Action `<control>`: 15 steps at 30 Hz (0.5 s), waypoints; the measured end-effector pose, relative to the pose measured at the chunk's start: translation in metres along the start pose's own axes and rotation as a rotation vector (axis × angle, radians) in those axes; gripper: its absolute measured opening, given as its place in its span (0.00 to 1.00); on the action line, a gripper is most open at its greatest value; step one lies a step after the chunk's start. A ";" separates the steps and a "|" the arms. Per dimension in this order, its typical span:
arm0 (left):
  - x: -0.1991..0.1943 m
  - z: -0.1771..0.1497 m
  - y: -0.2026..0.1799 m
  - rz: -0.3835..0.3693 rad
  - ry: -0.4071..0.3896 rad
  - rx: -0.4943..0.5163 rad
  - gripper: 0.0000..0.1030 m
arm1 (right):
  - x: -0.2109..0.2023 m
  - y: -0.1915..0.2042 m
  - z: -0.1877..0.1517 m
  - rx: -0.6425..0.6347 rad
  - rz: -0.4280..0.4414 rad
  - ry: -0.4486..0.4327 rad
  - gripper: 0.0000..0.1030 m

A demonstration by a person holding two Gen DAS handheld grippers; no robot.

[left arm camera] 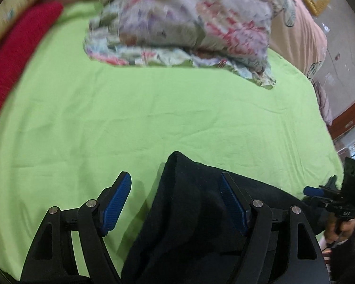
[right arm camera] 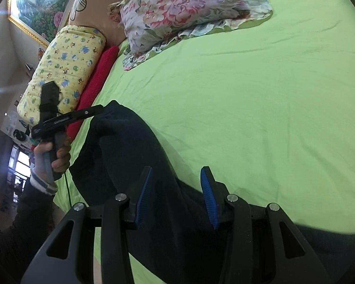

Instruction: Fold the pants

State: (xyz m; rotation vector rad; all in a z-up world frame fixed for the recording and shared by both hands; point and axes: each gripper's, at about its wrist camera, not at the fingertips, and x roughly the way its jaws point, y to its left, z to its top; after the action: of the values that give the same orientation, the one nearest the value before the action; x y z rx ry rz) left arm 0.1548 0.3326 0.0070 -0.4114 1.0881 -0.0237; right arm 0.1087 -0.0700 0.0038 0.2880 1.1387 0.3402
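Observation:
The black pants [left arm camera: 191, 215] lie bunched on the green bedsheet [left arm camera: 153, 118] at the near edge. My left gripper [left arm camera: 175, 189] is open, its jaws wide apart, over the left end of the pants; cloth lies between the jaws. In the right wrist view the pants [right arm camera: 135, 156] run from lower right up toward the left gripper [right arm camera: 101, 111]. My right gripper [right arm camera: 176, 184] is open, astride a stretch of the pants. The right gripper also shows in the left wrist view [left arm camera: 317, 190] at the far right, touching the pants' other end.
A floral pillow [left arm camera: 182, 21] lies at the head of the bed, also in the right wrist view [right arm camera: 177, 7]. A red towel [left arm camera: 16, 66] and a yellow patterned pillow [right arm camera: 68, 68] lie along the bed's side. A pink headboard [left arm camera: 300, 30] is behind.

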 end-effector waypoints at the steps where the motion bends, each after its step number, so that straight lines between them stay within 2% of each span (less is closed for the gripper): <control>1: 0.005 0.002 0.004 -0.012 0.017 -0.014 0.74 | 0.003 0.000 0.003 0.000 0.011 0.007 0.42; 5: 0.025 0.007 0.016 -0.079 0.091 -0.056 0.75 | 0.022 0.000 0.011 0.003 0.078 0.076 0.42; 10: 0.026 0.011 0.018 -0.163 0.107 -0.053 0.74 | 0.046 0.003 0.011 -0.006 0.113 0.145 0.42; 11: 0.025 0.011 0.017 -0.174 0.102 -0.049 0.71 | 0.051 0.003 0.011 -0.002 0.131 0.155 0.42; 12: 0.025 0.010 0.015 -0.185 0.099 -0.035 0.58 | 0.053 0.004 0.011 -0.005 0.138 0.157 0.42; 13: 0.025 0.008 0.012 -0.195 0.105 -0.020 0.36 | 0.054 0.006 0.011 -0.014 0.147 0.157 0.41; 15: 0.025 0.004 0.004 -0.166 0.109 0.016 0.28 | 0.055 0.011 0.011 -0.038 0.162 0.149 0.28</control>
State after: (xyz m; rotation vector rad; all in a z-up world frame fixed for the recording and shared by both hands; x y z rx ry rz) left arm 0.1699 0.3319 -0.0143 -0.4893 1.1576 -0.2036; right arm 0.1384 -0.0380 -0.0331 0.3263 1.2565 0.5326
